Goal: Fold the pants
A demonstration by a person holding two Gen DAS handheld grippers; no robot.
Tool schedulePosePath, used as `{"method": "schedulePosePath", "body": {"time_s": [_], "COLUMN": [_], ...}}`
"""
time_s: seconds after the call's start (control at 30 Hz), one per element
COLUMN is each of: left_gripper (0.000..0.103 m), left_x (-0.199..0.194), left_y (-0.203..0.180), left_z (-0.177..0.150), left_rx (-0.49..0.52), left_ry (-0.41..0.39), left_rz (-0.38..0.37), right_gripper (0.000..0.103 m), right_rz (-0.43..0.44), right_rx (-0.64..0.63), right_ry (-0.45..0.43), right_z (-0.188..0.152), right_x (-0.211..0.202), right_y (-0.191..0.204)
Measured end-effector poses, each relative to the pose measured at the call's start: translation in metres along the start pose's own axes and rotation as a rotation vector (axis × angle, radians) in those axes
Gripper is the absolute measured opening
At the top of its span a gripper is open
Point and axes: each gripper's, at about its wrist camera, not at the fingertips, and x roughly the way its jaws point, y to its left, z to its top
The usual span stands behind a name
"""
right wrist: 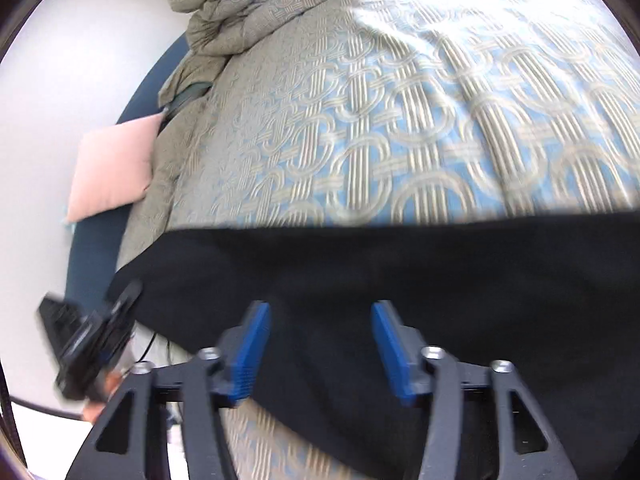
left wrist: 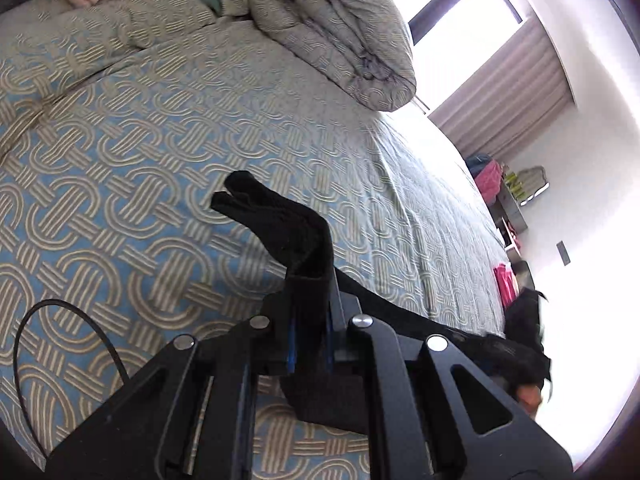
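Note:
The black pants (right wrist: 360,272) lie stretched across the patterned bed cover. In the left wrist view my left gripper (left wrist: 310,312) is shut on a bunched edge of the pants (left wrist: 288,224), which sticks up past the fingers; the rest trails right along the bed's edge. In the right wrist view my right gripper (right wrist: 320,340) is open, its blue pads (right wrist: 252,348) apart just above the flat black cloth, holding nothing. The left gripper also shows in the right wrist view (right wrist: 92,340) at the cloth's left end.
A bunched quilt (left wrist: 328,28) and a pink pillow (right wrist: 112,168) lie at the head of the bed. The blue and beige bed cover (left wrist: 160,140) stretches beyond the pants. A window, curtains and shelves with coloured items (left wrist: 504,184) stand past the bed's far edge.

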Motion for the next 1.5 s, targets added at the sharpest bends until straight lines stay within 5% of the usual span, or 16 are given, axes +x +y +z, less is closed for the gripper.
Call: {"method": "schedulePosePath", "body": {"time_s": [0.07,0.2,0.3,0.4,0.67,0.83,0.93,1.0,1.1,1.17,1.23,1.27,1.33,1.5], "left_gripper": [0.011,0.011,0.011,0.011,0.011,0.012,0.014,0.016,0.019,0.033,0.061,0.064,0.066,0.067], "left_x": [0.0,0.001,0.007,0.013,0.03,0.087,0.126,0.151,0.142,0.12,0.091,0.08,0.061,0.045], "left_y": [-0.011,-0.035,-0.056,-0.082,-0.182,-0.252,-0.275,-0.274,-0.263,-0.255,-0.243,-0.237,-0.223,-0.172], "left_z": [0.002,0.0,-0.004,-0.008,-0.043,-0.118,-0.171,-0.198,-0.193,-0.177,-0.157,-0.151,-0.14,-0.123], "left_rx": [0.006,0.052,0.105,0.15,0.376,0.476,0.549,0.562,0.529,0.516,0.499,0.49,0.474,0.405], "left_ry": [-0.005,-0.012,-0.008,0.006,0.083,0.296,0.402,0.478,0.487,0.44,0.356,0.323,0.278,0.214], "left_rz": [-0.012,-0.02,-0.008,-0.03,-0.118,-0.231,-0.205,-0.136,-0.162,-0.184,-0.166,-0.16,-0.143,0.055], "right_gripper": [0.068,0.072,0.072,0.071,0.066,0.067,0.067,0.067,0.067,0.067,0.067,0.067,0.067,0.072], "right_rz": [-0.078,-0.05,0.195,0.166,0.217,0.146,0.162,0.176,0.181,0.183,0.198,0.215,0.248,0.242], "right_rx": [0.049,0.031,0.07,0.119,0.091,0.188,0.31,0.385,0.428,0.421,0.42,0.421,0.415,0.407], "right_ry": [0.054,0.062,0.099,0.214,0.017,-0.137,-0.177,-0.187,-0.185,-0.188,-0.179,-0.171,-0.16,-0.101], "right_z": [0.018,0.017,-0.015,-0.062,-0.088,-0.093,-0.096,-0.102,-0.109,-0.111,-0.108,-0.105,-0.095,-0.09], "right_x": [0.039,0.031,0.013,0.027,-0.065,-0.12,-0.14,-0.142,-0.145,-0.144,-0.141,-0.138,-0.133,-0.127], "right_y": [-0.02,-0.013,-0.009,-0.029,-0.06,-0.122,-0.171,-0.194,-0.212,-0.204,-0.203,-0.202,-0.202,-0.193]}}
